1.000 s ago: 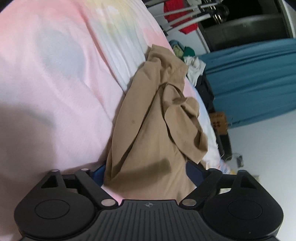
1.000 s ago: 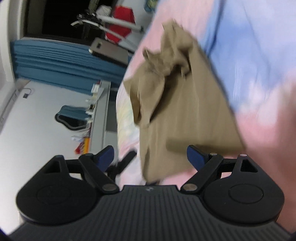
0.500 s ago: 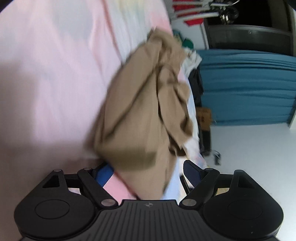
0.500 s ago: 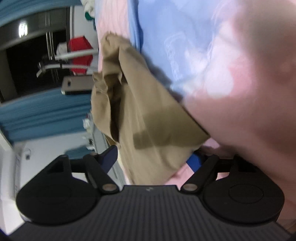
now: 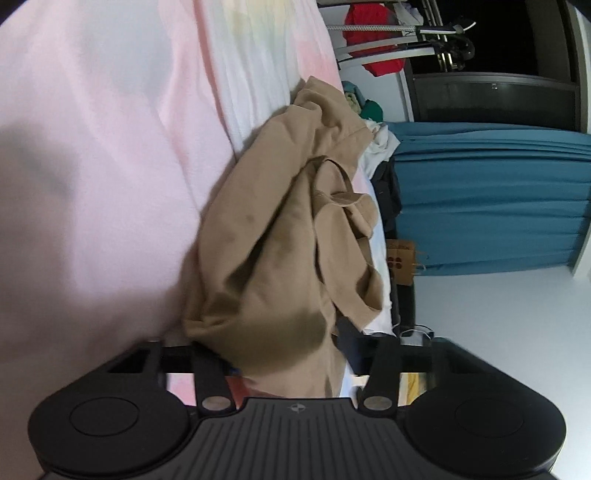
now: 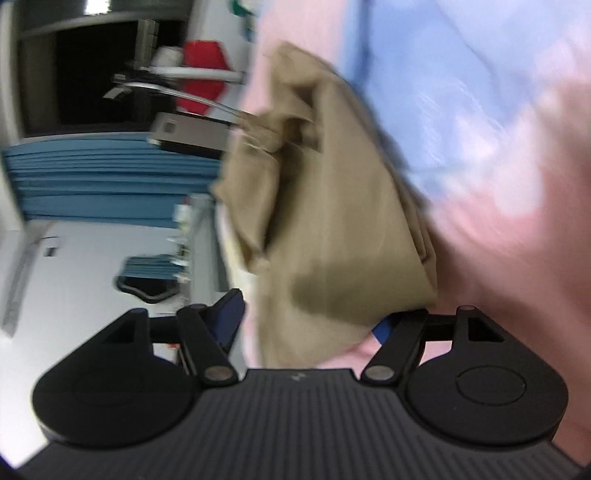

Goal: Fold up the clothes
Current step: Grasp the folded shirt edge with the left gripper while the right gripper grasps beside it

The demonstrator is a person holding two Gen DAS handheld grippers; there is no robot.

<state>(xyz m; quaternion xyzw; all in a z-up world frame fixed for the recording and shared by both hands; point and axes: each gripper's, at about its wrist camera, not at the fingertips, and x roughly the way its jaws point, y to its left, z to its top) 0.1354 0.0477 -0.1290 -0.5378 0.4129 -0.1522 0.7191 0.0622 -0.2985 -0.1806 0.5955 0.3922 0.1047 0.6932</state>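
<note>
A tan garment (image 5: pixel 280 236) lies crumpled on a bed, near the bed's edge, over a pastel bedsheet (image 5: pixel 110 147) that is pink with white and pale yellow streaks in the left wrist view and pink and blue in the right wrist view. The cloth is bunched in loose folds, with one rumpled flap lying over the main body toward the edge side.

The left hand-held gripper (image 5: pixel 291 354) has its jaws spread wide. The near end of the tan garment hangs in the gap between them and hides both fingertips, so whether either finger touches the fabric cannot be told.

The right hand-held gripper (image 6: pixel 308 319) is also spread wide, with one blue fingertip (image 6: pixel 231 314) clear of the cloth and the other mostly hidden behind the garment's lower corner. The fabric sits in the gap without being pinched. This view is blurred.

Beyond the bed's edge are a teal curtain (image 5: pixel 491 199), a red garment (image 5: pixel 373 26) on a drying rack (image 5: pixel 388 48), a small pile of other clothes (image 5: pixel 373 125) at the far end of the bed, and a brown paper bag (image 5: pixel 400 262) on the floor.
</note>
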